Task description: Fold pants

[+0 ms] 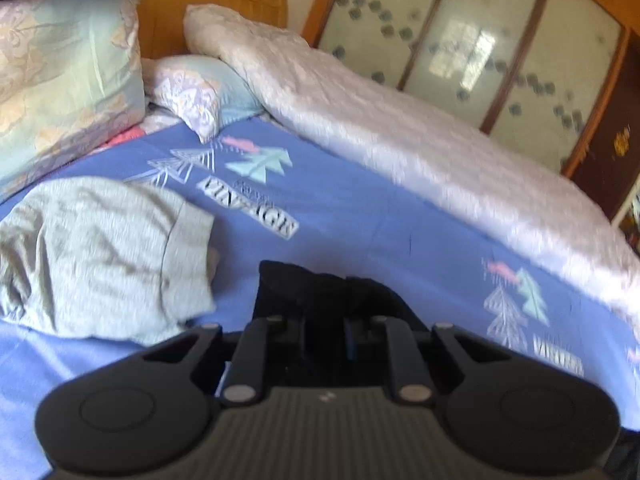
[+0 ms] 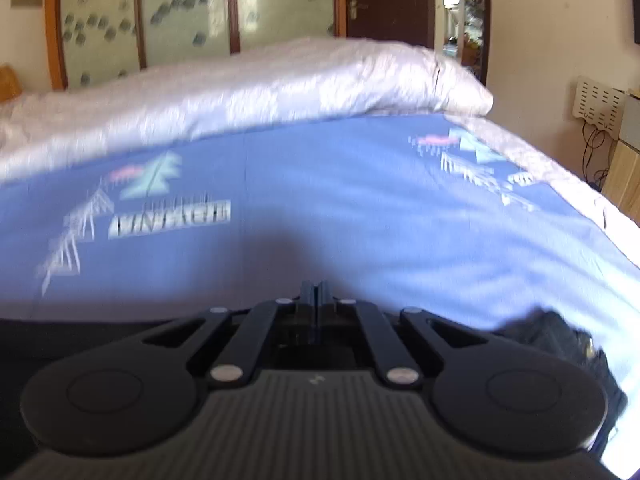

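Observation:
In the left wrist view, black pants (image 1: 288, 284) bunch up between the fingers of my left gripper (image 1: 325, 312), which is shut on the cloth; the fabric hides the fingertips. The pants hang just over the blue printed bed sheet (image 1: 360, 208). In the right wrist view my right gripper (image 2: 318, 292) is shut, its two fingers pressed flat together above the sheet (image 2: 360, 200), and no cloth shows between them. Black pants fabric (image 2: 560, 340) lies under and beside the gripper body, at its lower right and as a dark band at its lower left.
A crumpled grey garment (image 1: 100, 256) lies on the sheet left of the left gripper. A rolled white quilt (image 1: 400, 128) runs along the far side of the bed, with pillows (image 1: 60, 72) at the headboard. Wardrobe doors (image 1: 480, 40) stand behind. The bed's edge (image 2: 600, 208) falls away to the right.

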`<state>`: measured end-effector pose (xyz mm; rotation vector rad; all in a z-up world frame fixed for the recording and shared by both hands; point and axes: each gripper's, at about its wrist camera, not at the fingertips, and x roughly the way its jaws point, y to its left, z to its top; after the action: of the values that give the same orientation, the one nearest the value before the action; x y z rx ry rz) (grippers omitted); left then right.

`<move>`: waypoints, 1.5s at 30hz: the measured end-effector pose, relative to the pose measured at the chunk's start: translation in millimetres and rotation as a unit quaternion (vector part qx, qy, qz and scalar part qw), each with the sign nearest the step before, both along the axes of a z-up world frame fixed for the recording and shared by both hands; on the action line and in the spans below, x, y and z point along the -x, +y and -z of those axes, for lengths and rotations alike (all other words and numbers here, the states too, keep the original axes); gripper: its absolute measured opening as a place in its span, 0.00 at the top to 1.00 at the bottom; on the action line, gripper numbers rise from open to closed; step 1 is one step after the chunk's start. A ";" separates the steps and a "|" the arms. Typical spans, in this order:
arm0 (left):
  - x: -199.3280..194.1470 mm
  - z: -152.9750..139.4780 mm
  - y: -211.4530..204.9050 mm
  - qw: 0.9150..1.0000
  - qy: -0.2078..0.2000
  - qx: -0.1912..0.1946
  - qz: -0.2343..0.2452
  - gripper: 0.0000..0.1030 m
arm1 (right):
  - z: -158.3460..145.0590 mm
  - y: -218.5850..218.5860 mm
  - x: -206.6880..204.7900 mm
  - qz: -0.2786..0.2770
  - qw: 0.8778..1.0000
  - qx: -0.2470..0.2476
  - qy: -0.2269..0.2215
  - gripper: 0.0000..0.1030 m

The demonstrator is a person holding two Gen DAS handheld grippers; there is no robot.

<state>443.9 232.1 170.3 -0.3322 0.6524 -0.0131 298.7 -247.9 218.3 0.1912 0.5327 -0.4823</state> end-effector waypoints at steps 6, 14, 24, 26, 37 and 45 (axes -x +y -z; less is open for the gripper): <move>-50.5 62.2 -34.7 0.987 0.119 -0.112 -0.005 0.65 | 51.6 -7.5 -56.0 -0.029 0.989 -0.083 0.115 0.81; 38.6 33.4 6.6 0.994 0.050 -0.082 0.045 0.50 | -2.1 -95.2 78.5 0.072 0.992 -0.102 -0.032 0.63; 122.9 25.0 36.9 0.991 0.081 -0.079 0.065 0.45 | 37.2 -144.6 75.8 0.053 0.989 -0.123 0.069 0.39; 110.9 21.9 43.1 0.993 0.089 -0.064 0.048 0.50 | 42.8 -130.6 65.2 0.046 0.992 -0.057 0.102 0.68; -4.3 19.2 -10.1 0.997 0.026 -0.073 0.005 0.53 | -4.9 -172.0 40.2 0.150 0.989 0.001 -0.017 0.76; -39.6 63.7 -18.7 0.983 0.121 -0.138 -0.008 0.31 | 23.6 -154.3 47.5 0.136 0.988 -0.025 0.070 0.59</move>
<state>483.5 213.4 106.6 -0.0706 0.8817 0.1352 251.2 -402.1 194.7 0.2805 0.6610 -0.7525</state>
